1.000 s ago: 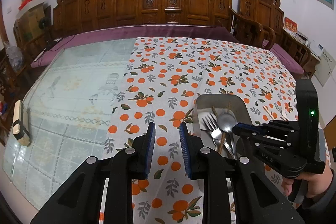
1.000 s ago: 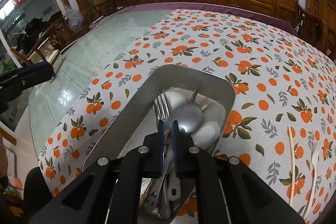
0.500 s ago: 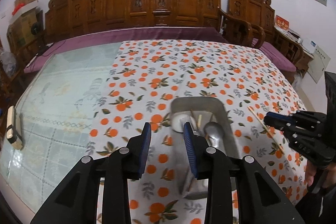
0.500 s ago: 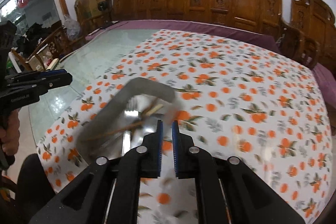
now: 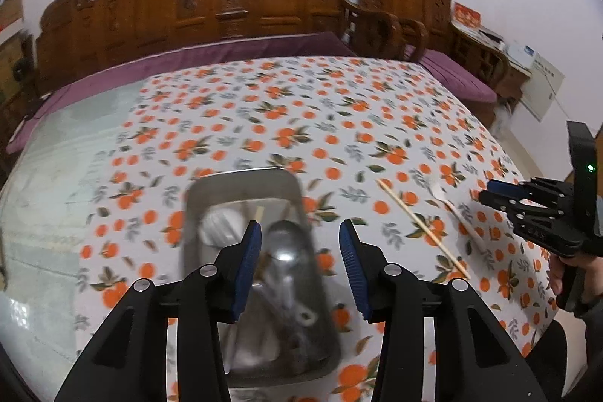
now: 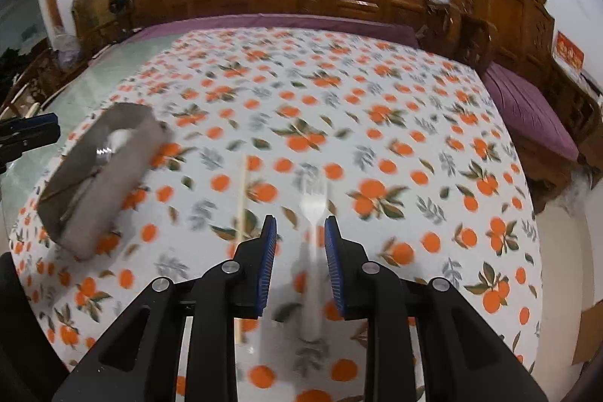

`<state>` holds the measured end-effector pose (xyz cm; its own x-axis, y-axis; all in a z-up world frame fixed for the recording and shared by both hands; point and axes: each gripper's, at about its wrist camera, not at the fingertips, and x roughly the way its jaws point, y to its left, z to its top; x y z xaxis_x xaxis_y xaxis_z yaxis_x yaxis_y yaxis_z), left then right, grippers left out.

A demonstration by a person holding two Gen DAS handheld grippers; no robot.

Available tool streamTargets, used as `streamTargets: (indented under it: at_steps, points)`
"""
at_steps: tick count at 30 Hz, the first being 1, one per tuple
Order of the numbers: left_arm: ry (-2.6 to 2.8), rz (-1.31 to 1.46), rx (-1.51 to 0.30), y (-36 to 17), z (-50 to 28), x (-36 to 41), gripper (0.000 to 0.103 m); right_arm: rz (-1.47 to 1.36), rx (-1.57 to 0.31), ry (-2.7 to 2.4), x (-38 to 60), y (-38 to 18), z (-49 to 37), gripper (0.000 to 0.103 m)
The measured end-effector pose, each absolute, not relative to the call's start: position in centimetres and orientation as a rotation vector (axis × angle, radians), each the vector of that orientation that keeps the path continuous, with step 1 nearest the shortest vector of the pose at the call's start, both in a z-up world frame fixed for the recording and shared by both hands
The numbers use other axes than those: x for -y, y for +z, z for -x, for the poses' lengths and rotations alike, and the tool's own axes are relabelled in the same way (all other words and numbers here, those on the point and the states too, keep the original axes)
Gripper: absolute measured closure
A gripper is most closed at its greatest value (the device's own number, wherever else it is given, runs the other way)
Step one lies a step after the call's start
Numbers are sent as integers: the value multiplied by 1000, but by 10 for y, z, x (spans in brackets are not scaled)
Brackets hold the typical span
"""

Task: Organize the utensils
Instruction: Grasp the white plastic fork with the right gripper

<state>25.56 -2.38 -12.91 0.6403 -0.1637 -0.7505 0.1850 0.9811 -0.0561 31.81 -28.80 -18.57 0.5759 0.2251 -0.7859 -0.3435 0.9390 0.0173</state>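
Note:
A metal tray [image 5: 241, 181] sits on the orange-print tablecloth and holds a metal spoon [image 5: 284, 243], a white spoon [image 5: 222, 225] and other utensils. My left gripper [image 5: 299, 242] is open above the tray. A white plastic fork [image 6: 312, 210] and a single wooden chopstick [image 6: 243, 198] lie on the cloth to the right of the tray [image 6: 113, 172]. My right gripper [image 6: 299, 236] is open and empty, its fingers on either side of the fork's handle, above it. The fork [image 5: 454, 208], the chopstick [image 5: 422, 228] and the right gripper [image 5: 497, 193] also show in the left wrist view.
Carved wooden benches with purple cushions [image 5: 211, 55] line the far side and the right side [image 6: 527, 100] of the table. The left part of the table is bare glass [image 5: 56, 168]. The table's right edge [image 6: 535, 198] lies close to the right gripper.
My right gripper left the tray, swung right over the fork and opened. My left gripper moved over the tray and opened wider.

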Motion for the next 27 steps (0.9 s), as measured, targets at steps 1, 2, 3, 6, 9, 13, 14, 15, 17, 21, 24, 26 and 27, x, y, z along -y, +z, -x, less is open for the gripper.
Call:
streamTargets:
  at_steps: [1, 2, 3, 6, 9, 13, 14, 15, 17, 21, 24, 26, 27]
  points:
    - [-206, -31, -856, -131, -257, 30, 62, 140, -903, 336, 291, -190, -321, 75]
    - [-212, -35, -860, -133, -259, 36, 62, 139, -910, 335, 292, -194, -322, 75]
    - [-218, -38, -865, -135, -261, 42, 62, 138, -919, 336, 292, -197, -325, 75]
    - [-230, -46, -875, -139, -265, 54, 62, 136, -942, 352, 290, -208, -330, 75]
    - [-240, -56, -881, -143, -268, 66, 62, 152, -970, 356, 286, -220, -336, 75]
    - [-250, -62, -897, -149, -271, 78, 62, 205, -1008, 360, 276, -235, -341, 75]
    - [-253, -63, -900, -151, -271, 80, 62, 220, -1015, 356, 274, -237, -341, 75]
    - [-256, -66, -907, -154, -271, 83, 62, 230, -1020, 351, 274, -239, -342, 75]
    - [-261, -71, -914, -158, -272, 89, 62, 248, -1037, 337, 274, -243, -343, 77]
    - [-269, -84, -931, -165, -275, 102, 62, 248, -1047, 344, 280, -245, -342, 94]
    - [-279, -95, -942, -171, -278, 115, 62, 249, -1048, 338, 288, -243, -339, 94]
    - [-284, -105, -948, -174, -281, 124, 62, 231, -1036, 338, 297, -238, -335, 94]
    - [-288, -108, -951, -176, -282, 128, 62, 226, -1030, 335, 301, -234, -333, 94]
